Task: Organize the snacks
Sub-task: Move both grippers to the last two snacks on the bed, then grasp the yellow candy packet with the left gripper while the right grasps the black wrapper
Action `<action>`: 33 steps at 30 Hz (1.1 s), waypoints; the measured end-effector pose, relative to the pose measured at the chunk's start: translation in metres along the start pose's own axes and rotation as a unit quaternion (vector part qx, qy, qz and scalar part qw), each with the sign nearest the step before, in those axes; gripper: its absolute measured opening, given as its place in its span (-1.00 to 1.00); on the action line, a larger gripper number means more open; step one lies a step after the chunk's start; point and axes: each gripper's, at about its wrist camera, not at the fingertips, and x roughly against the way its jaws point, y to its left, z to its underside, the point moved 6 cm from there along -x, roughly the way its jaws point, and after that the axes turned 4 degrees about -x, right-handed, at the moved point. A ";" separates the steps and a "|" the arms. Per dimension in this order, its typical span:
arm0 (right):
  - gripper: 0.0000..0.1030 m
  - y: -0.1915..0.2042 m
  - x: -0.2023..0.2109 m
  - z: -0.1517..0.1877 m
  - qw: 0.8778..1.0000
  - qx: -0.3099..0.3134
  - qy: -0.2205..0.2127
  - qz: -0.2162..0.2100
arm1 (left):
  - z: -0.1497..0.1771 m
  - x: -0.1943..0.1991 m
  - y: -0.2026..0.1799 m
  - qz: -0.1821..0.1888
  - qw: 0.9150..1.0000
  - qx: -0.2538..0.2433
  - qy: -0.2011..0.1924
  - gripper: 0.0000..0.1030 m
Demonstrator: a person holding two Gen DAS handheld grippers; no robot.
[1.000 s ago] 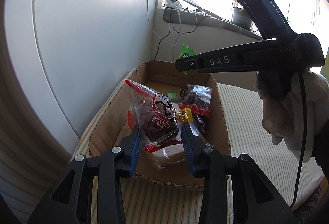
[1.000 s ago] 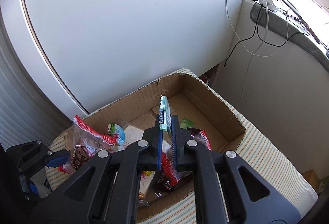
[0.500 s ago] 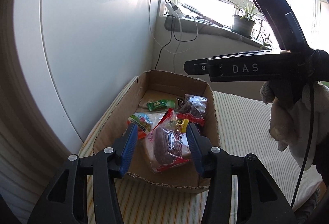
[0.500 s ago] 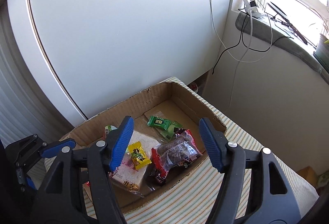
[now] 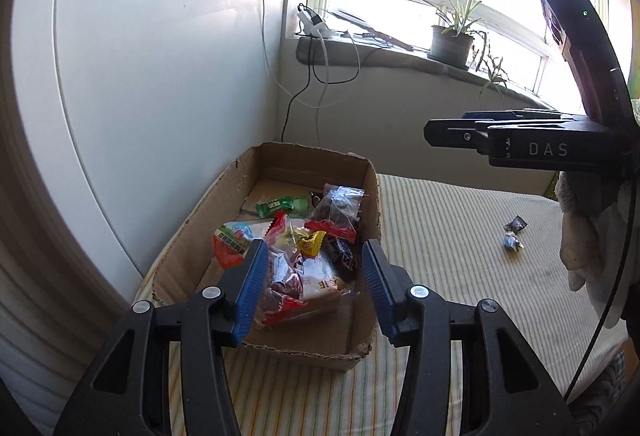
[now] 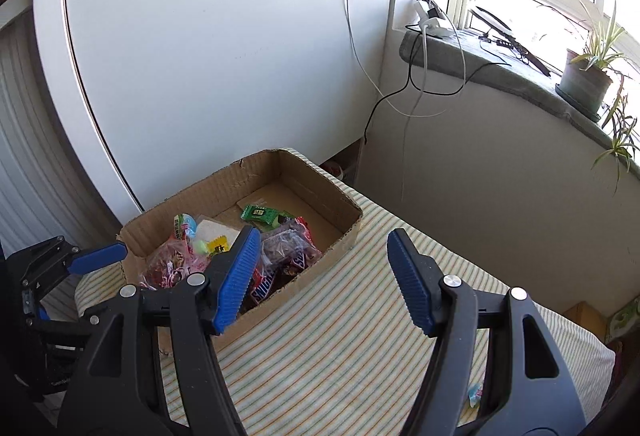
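Both claws [image 5: 314,290] [image 6: 322,280] gape above striped bedding [image 6: 360,336].

Wrapped snacks [image 5: 308,256] are lying heaped in the open cardboard box [image 5: 370,195] just ahead of my left tool [image 5: 314,290], while two small dark candies [image 5: 514,234] are sitting apart to its right.

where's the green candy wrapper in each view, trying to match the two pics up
Left wrist view: the green candy wrapper lies on the floor of the cardboard box, toward its far end, just above picture centre.
Right wrist view: the same wrapper sits left of centre, in the far half of the box, beyond the clear bag of dark snacks.
Shared landmark: the white power strip on the window sill, with cables hanging down the wall.
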 end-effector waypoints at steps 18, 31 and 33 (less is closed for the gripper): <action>0.34 -0.215 0.084 0.108 0.984 -0.130 0.035 0.119 | -0.001 -0.051 -0.140 0.128 0.990 -0.044 0.035 -0.15; 0.15 -0.273 0.007 0.150 0.973 -0.204 0.095 0.045 | 0.010 -0.112 -0.259 0.211 0.967 -0.111 0.087 -0.15; -0.04 -0.275 -0.007 0.152 0.972 -0.206 0.102 0.041 | 0.011 -0.127 -0.270 0.209 0.966 -0.113 0.098 -0.15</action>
